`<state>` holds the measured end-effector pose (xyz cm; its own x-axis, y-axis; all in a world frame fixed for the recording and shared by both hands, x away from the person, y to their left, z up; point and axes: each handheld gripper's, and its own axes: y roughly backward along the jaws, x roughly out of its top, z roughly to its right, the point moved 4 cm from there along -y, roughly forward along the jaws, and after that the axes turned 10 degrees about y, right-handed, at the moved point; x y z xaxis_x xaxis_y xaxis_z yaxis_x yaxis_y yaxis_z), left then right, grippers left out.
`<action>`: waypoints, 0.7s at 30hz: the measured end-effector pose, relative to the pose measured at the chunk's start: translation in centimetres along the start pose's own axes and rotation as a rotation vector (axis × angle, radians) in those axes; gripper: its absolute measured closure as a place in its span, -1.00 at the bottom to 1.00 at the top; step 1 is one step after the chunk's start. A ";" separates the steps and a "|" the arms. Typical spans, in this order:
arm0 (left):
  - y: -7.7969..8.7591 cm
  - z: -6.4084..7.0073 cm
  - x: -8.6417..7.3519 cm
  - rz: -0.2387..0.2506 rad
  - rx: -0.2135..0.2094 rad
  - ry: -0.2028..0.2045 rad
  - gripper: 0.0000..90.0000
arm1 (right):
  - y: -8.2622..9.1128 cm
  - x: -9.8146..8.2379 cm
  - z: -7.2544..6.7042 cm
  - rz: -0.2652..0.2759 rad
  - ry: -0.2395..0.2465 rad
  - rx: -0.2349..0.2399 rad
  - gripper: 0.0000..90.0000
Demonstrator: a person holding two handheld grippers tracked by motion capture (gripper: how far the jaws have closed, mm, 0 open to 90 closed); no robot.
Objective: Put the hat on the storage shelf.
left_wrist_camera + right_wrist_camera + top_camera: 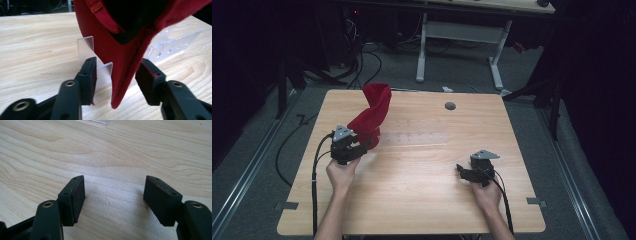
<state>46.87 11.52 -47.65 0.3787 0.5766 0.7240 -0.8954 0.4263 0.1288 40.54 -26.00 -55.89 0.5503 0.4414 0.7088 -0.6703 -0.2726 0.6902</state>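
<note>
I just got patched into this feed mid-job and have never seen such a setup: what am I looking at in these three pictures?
There is no robot arm here. A person stands at a wooden table and holds a hand tool with two black fingers in each hand. The high view looks down from above; the forearms come in from the bottom edge. The other two pictures come from small cameras riding on the tools, looking along their fingers.

The left gripper is at a red cap that stands propped on a clear plastic rack lying on the table. In the left gripper view the cap's brim hangs between the fingers, but they stand apart from it, so it is not gripped.

The right gripper rests over bare wood, its fingers wide open and holding nothing. A small grey round cap sits in the tabletop near the far edge.
</note>
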 end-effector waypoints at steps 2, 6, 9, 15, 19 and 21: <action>0.2 0.1 0.0 0.006 0.002 -0.008 0.05 | 0.0 0.0 0.0 0.000 -0.001 0.000 -0.25; 0.7 0.1 0.1 0.021 -0.004 -0.008 -0.01 | 0.0 0.0 0.0 0.000 -0.002 0.000 -0.25; 1.2 -0.1 0.1 0.029 0.004 -0.004 -0.02 | 0.0 0.0 0.0 0.000 0.000 0.000 -0.24; 2.3 -0.4 -0.1 0.027 0.008 -0.006 -0.04 | 0.0 0.0 0.0 0.001 0.002 0.000 -0.25; 2.9 -0.7 -0.3 0.026 0.013 -0.001 -0.05 | 0.0 0.0 0.0 0.001 0.002 0.000 -0.25; 3.1 -0.7 -0.4 0.021 0.015 0.001 -0.06 | 0.0 0.0 0.0 0.000 0.000 0.000 -0.24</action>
<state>44.09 13.09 -47.97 0.3596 0.5859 0.7262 -0.9065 0.4037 0.1232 40.54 -26.00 -55.89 0.5501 0.4413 0.7090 -0.6704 -0.2728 0.6900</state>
